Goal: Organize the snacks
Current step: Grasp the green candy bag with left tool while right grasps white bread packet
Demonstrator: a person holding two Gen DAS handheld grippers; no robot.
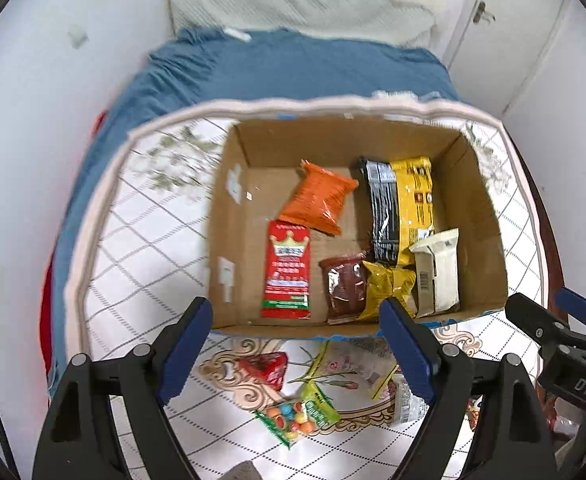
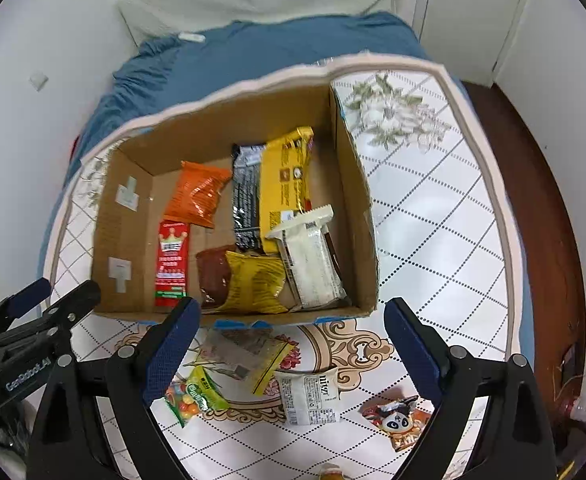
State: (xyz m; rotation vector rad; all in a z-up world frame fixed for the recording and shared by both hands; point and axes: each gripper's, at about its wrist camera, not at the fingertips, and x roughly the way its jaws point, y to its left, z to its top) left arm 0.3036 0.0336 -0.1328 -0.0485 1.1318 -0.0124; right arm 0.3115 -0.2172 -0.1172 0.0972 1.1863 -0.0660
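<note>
An open cardboard box [image 1: 229, 216] stands on the patterned table [image 1: 153, 248]. It holds an orange packet [image 1: 319, 198], a red crown packet [image 1: 287, 270], a brown packet [image 1: 345, 288], black and yellow bags [image 1: 413, 196] and a white packet [image 1: 439, 272]. Loose on the table in front lie a green candy bag [image 1: 301, 412], a red wrapper [image 1: 267, 368], a clear bag [image 2: 249, 356], a white packet [image 2: 309, 398] and a panda packet [image 2: 399, 420]. My left gripper [image 1: 295, 312] hangs open above the box's near edge, holding nothing. Beside it, my right gripper [image 2: 293, 310] is open and empty too.
Behind the table is a bed with a blue sheet [image 1: 293, 68] and a pale blanket [image 1: 301, 0]. A white door [image 1: 505, 28] stands at the back right. Brown wooden floor [image 2: 541, 220] runs along the table's right side.
</note>
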